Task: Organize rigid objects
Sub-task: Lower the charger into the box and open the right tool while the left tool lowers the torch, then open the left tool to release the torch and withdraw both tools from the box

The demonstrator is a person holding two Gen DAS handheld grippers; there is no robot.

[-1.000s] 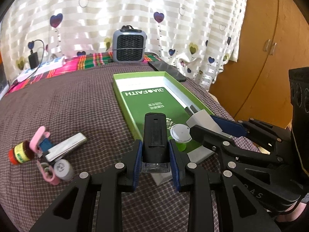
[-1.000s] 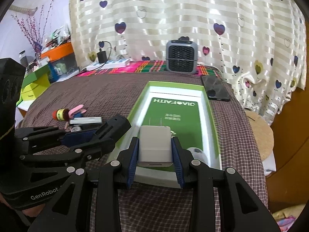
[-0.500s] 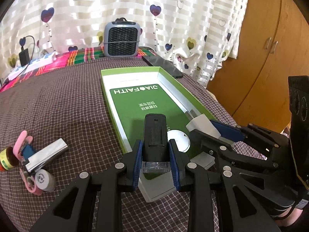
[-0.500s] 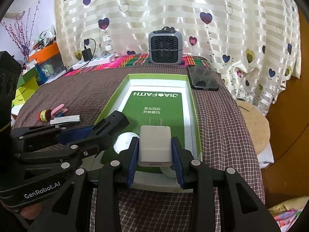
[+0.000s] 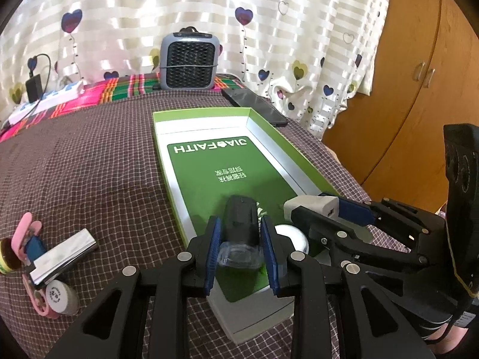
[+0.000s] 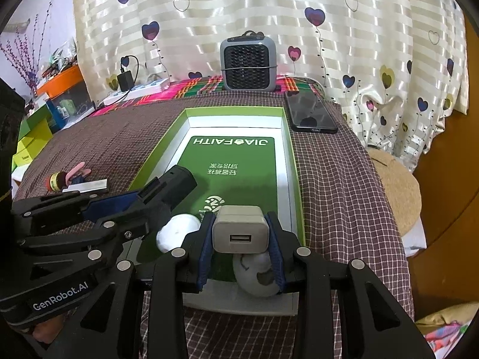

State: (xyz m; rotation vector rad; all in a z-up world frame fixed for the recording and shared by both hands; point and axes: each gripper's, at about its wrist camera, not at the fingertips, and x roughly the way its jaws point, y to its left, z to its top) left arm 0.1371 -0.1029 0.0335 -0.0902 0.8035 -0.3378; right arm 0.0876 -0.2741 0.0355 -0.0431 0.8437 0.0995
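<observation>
Grippers hover side by side over the near end of the green box [image 5: 278,146]. The left gripper [image 5: 241,249] pinches a black device with a clear end [image 5: 241,224]; the right gripper [image 6: 241,243] clamps a white USB charger [image 6: 241,229], white round lids [image 6: 178,232] just below them.

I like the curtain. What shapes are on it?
Hearts on the striped cream curtain, clearest in the right wrist view.

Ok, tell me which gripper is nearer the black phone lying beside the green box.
Right. The right gripper, holding the white charger, is on the phone's side of the green box; the left gripper works the opposite side.
</observation>
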